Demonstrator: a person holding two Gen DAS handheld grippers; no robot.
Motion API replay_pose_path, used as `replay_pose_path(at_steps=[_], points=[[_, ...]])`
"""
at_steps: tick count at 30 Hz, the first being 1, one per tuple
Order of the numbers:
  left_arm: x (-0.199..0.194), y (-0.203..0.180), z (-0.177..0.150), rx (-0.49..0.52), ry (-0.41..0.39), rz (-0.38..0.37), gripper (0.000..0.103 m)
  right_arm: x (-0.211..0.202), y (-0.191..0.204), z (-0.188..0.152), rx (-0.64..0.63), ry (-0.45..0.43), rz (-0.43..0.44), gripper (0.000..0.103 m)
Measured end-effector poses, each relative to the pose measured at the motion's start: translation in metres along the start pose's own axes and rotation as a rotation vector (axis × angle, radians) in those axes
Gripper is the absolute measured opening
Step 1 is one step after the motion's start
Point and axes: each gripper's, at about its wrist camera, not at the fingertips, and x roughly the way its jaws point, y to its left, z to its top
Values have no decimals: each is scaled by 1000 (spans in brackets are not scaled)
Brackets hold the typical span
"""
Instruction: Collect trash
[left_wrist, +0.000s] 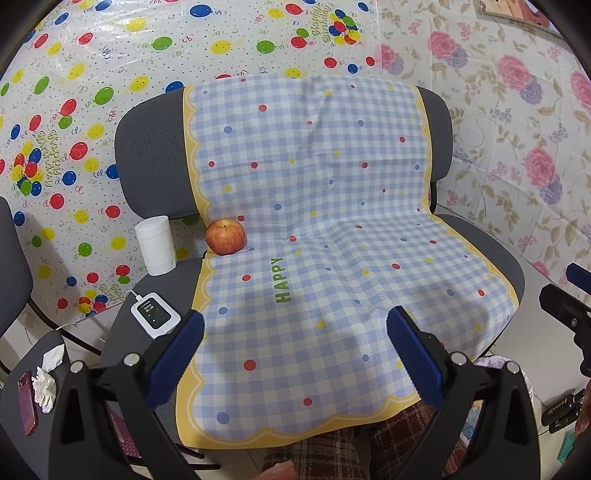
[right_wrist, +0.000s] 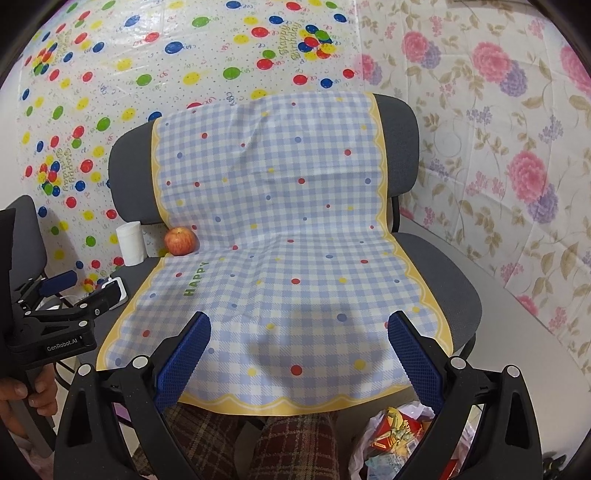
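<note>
Crumpled white tissues (left_wrist: 46, 380) lie on a dark side seat at the lower left of the left wrist view, beside a red phone (left_wrist: 26, 402). My left gripper (left_wrist: 295, 347) hovers open over the front of the chair's checked cloth (left_wrist: 314, 258), with nothing between its fingers; it also shows at the left edge of the right wrist view, the left gripper (right_wrist: 85, 291) held by a hand (right_wrist: 22, 391). My right gripper (right_wrist: 299, 350) is open and empty over the same cloth (right_wrist: 295, 258). A trash bag (right_wrist: 399, 432) holding red wrappers sits below it, at the lower right.
A red apple (left_wrist: 225, 236) rests at the back left of the seat, with a white paper roll (left_wrist: 155, 245) and a white charger (left_wrist: 155, 314) to its left. Plaid trouser legs (right_wrist: 288, 443) are under the cloth's front edge. Patterned sheets cover the walls.
</note>
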Motion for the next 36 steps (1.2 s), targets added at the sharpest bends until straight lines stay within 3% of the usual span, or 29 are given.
replay_pose_path(at_steps=[36], points=[[1,1,3,-6,-2,19,96,3,-7,-4,12,2,-13,96]])
